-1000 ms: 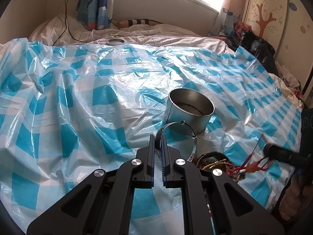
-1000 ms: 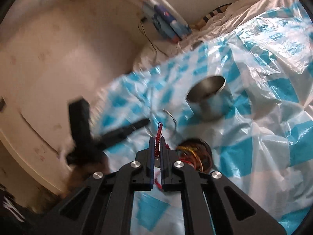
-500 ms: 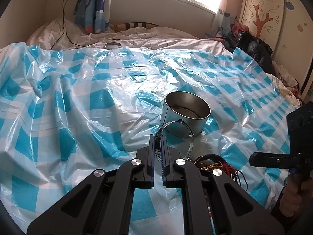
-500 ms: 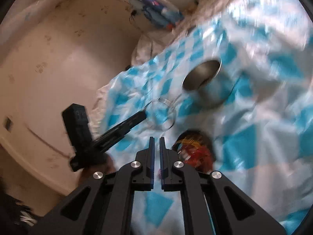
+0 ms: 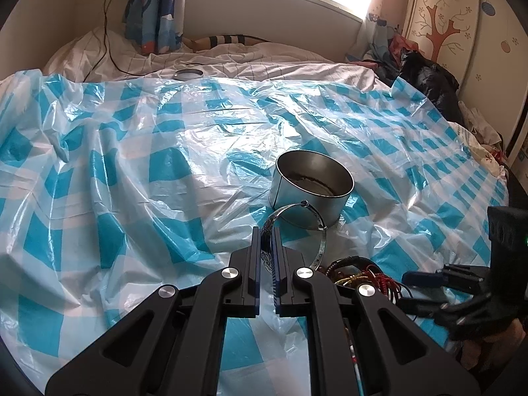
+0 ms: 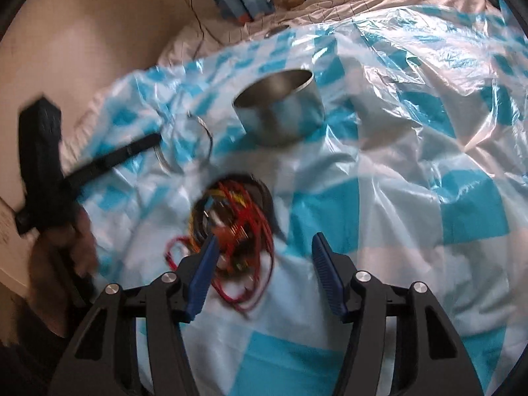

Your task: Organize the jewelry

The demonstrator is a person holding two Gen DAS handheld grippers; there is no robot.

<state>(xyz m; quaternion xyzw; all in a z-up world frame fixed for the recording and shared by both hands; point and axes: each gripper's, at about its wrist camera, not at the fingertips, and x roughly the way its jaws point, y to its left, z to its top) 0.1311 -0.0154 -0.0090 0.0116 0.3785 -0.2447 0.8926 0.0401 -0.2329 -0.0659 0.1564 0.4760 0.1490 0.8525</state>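
My left gripper [image 5: 266, 231] is shut on a silver bangle [image 5: 316, 222] and holds it upright just in front of a round metal tin [image 5: 310, 184]. The tin stands open on the blue-checked plastic sheet [image 5: 138, 171]. A tangle of red, gold and black jewelry [image 6: 237, 217] lies on the sheet below my right gripper [image 6: 264, 244]. Its jaws are opening and its pads press on nothing; the left finger hangs over the pile's edge. In the right wrist view the left gripper [image 6: 158, 137] and bangle [image 6: 201, 142] show at the left, blurred.
A round lid [image 5: 188, 73] lies at the far edge of the sheet on the white bedding. A black bag [image 5: 425, 76] and clothes are heaped at the back right beside a wardrobe [image 5: 462, 33]. A cable [image 5: 107, 33] hangs down the wall at the back left.
My right gripper held a red beaded cord, then tipped down toward the pile and opened, with the cord no longer between its pads. The left gripper has kept still with the bangle.
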